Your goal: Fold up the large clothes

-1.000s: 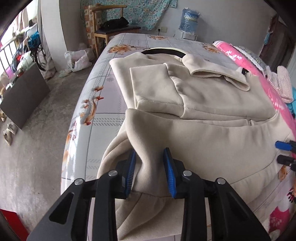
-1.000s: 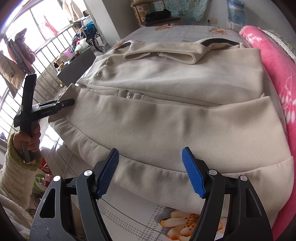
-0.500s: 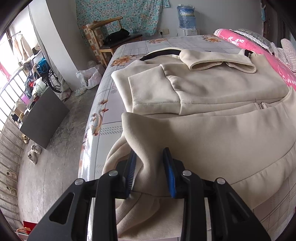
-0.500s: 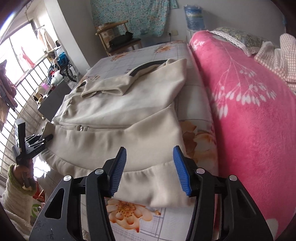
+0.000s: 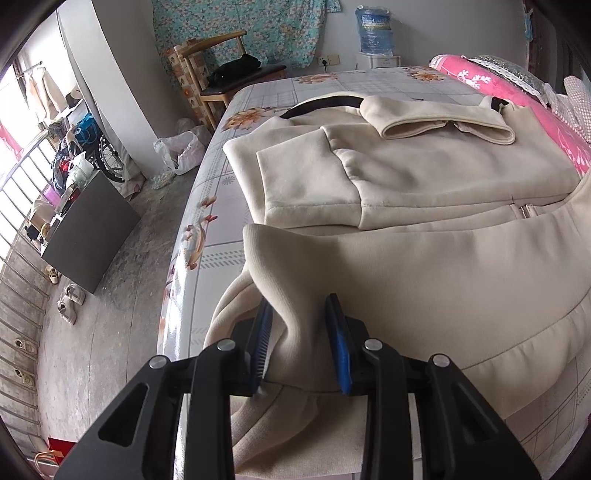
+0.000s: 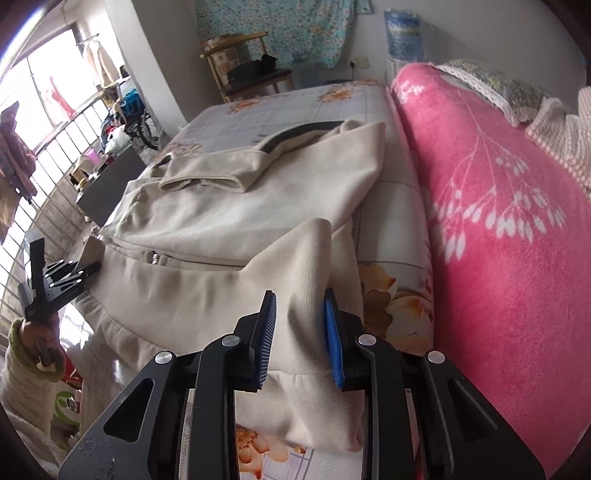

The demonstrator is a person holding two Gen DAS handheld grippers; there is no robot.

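Note:
A cream zip-up jacket (image 5: 443, 266) lies spread on the bed, sleeves folded over its chest. My left gripper (image 5: 299, 310) is shut on a bunch of the hem at the jacket's left bottom corner, near the bed's edge. In the right wrist view the same jacket (image 6: 229, 221) shows, with my right gripper (image 6: 300, 299) at its right bottom corner. The right jaws are closing, and a raised peak of hem cloth is pinched between the blue pads (image 6: 334, 343). The left gripper (image 6: 62, 280), held by a hand (image 6: 37, 332) in a cream sleeve, appears at the far left.
The bed has a floral sheet (image 5: 221, 229). A pink blanket (image 6: 498, 240) lies piled along the jacket's right side. A wooden chair (image 5: 229, 74) and a water bottle (image 5: 376, 26) stand beyond the bed. A dark board (image 5: 92, 232) and shoes (image 5: 68, 302) sit on the floor at left.
The right gripper moved to the jacket's right bottom corner and its jaws narrowed onto the hem, lifting a peak of cloth. The left gripper kept its grip and tilted slightly.

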